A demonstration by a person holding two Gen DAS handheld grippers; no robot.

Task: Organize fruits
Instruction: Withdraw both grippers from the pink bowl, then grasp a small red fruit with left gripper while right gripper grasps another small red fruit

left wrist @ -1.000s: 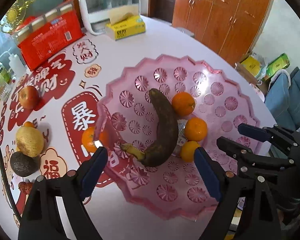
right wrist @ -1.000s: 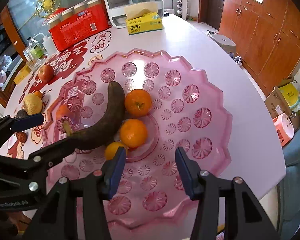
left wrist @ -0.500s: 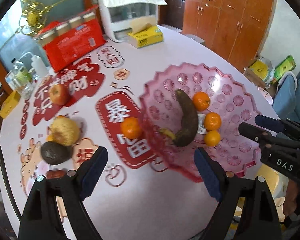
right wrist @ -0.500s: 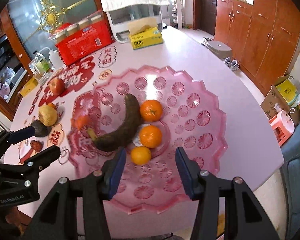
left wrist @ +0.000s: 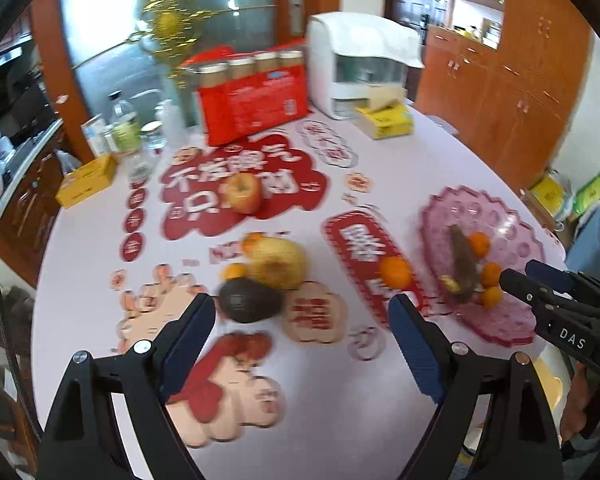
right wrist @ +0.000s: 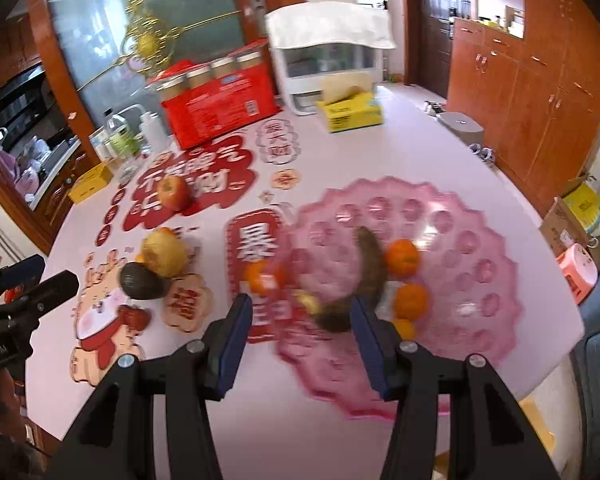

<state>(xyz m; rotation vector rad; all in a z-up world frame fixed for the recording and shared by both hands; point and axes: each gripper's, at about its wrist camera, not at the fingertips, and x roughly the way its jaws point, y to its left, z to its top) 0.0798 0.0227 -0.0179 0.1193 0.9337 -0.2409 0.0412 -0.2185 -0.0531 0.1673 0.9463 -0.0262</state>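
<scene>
A pink scalloped tray (right wrist: 460, 220) holds a dark, overripe banana (right wrist: 368, 264) and several oranges (right wrist: 402, 256). One orange (right wrist: 264, 276) lies on the table just left of the tray. Further left lie an avocado (left wrist: 248, 300), a yellow round fruit (left wrist: 278, 264), a small orange (left wrist: 236, 270) and a red apple (left wrist: 242, 192). My left gripper (left wrist: 300, 320) hangs open above the table in front of the avocado, with nothing between its fingers. My right gripper (right wrist: 300, 308) is open and empty, held high over the tray's near left rim.
Along the table's far side stand a red carton (left wrist: 256, 104), a white appliance (left wrist: 360, 72), a yellow tissue box (left wrist: 388, 120), bottles (left wrist: 124, 128) and a small yellow box (left wrist: 86, 180). Wooden cabinets (right wrist: 540, 100) line the right wall. The table's rounded edge runs close below both grippers.
Both grippers have drawn back and risen away from the tray. The left one has swung left, so the loose fruit now lies ahead of it. Neither jaw opening has changed.
</scene>
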